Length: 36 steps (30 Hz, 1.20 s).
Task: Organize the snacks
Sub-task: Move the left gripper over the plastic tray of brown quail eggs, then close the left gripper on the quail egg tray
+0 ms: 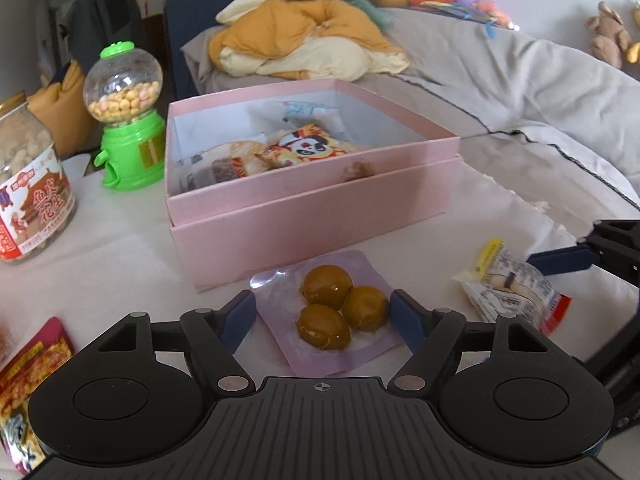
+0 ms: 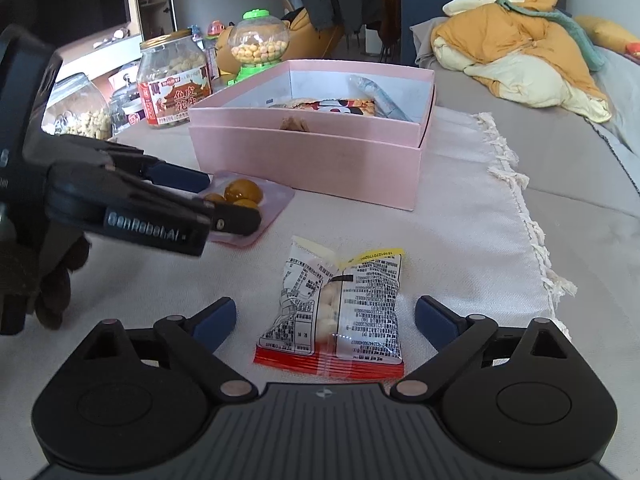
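1. Your left wrist camera sits just behind the left claw [image 1: 322, 312], angled down, close over the egg pouch [image 1: 326, 312].
2. Your right wrist camera looks likewise past the right claw [image 2: 324, 316] onto the printed packet [image 2: 336, 312].
3. Both views share the pink box [image 1: 304, 216], both snacks, the candy dispenser [image 1: 126, 120].

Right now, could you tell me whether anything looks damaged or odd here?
Yes: the pink box has a brownish smudge on its front wall near the rim; I cannot tell whether it is a stain or a scuff. Nothing else stands out.
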Motion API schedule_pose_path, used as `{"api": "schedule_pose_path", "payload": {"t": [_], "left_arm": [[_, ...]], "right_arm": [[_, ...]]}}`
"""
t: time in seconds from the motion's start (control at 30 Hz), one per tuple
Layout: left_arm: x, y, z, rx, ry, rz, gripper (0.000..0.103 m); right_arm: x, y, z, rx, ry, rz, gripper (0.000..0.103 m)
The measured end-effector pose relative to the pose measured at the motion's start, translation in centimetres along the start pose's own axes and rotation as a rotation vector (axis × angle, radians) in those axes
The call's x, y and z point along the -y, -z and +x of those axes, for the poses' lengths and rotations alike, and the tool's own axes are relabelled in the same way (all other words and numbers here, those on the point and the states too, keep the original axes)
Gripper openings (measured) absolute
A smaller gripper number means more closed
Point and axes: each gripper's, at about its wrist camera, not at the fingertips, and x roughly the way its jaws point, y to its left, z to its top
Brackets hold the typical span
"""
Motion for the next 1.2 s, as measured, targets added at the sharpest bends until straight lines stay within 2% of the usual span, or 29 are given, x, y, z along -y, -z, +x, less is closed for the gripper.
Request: {"api": "schedule_pose_path", "payload": {"t": [0.2, 0.3, 0.47, 0.63, 0.7, 0.73, 0.77, 0.93, 1.1, 1.13, 1.2], "left_arm": [[0.8, 0.1, -0.6, 0.016, -0.004, 0.036, 0.074], [1.0, 0.6, -1.1, 0.024, -0.001, 0.047, 0.071], [0.8, 1.5, -2.3, 0.027, 0.018, 0.041, 0.069], [0.4, 2.1, -4.0, 0.054, 0.015, 0.015, 0.066], [0.4, 2.3, -5.0, 0.074, 0.006, 0.007, 0.053], [0.3, 2.4, -5.4, 0.074, -0.003, 0.007, 0.042], [0.3, 2.4, -5.6, 0.066, -0.011, 0.007, 0.04], [-0.1, 2.1, -6.3, 0.068, 0.007, -0.029, 0.04], [1.5, 1.2, -4.2, 0.036, -0.006, -0.014, 0.042], [1.9, 1.3, -3.6, 0.018, -0.014, -0.001, 0.052], [2.4, 1.5, -2.4, -0.008, -0.036, 0.024, 0.06]], "right_arm": [[-0.1, 0.0, -0.1, 0.01, 0.018, 0.004, 0.093], [0.3, 0.1, -0.4, 0.026, 0.029, 0.027, 0.085], [0.8, 0.1, -0.9, 0.037, 0.054, 0.042, 0.059], [0.9, 0.0, -1.5, 0.025, 0.039, 0.031, 0.055], [0.7, 0.1, -1.8, 0.03, 0.04, 0.015, 0.055], [0.6, 0.2, -1.9, 0.034, 0.045, 0.003, 0.055], [0.4, 0.3, -1.9, 0.036, 0.053, -0.012, 0.055], [0.1, 0.7, -1.6, 0.045, 0.064, -0.026, 0.056], [0.4, 0.7, -1.4, 0.043, 0.054, -0.008, 0.057], [0.4, 0.7, -1.4, 0.043, 0.053, -0.007, 0.058], [0.4, 0.8, -1.4, 0.044, 0.052, -0.004, 0.059]]}}
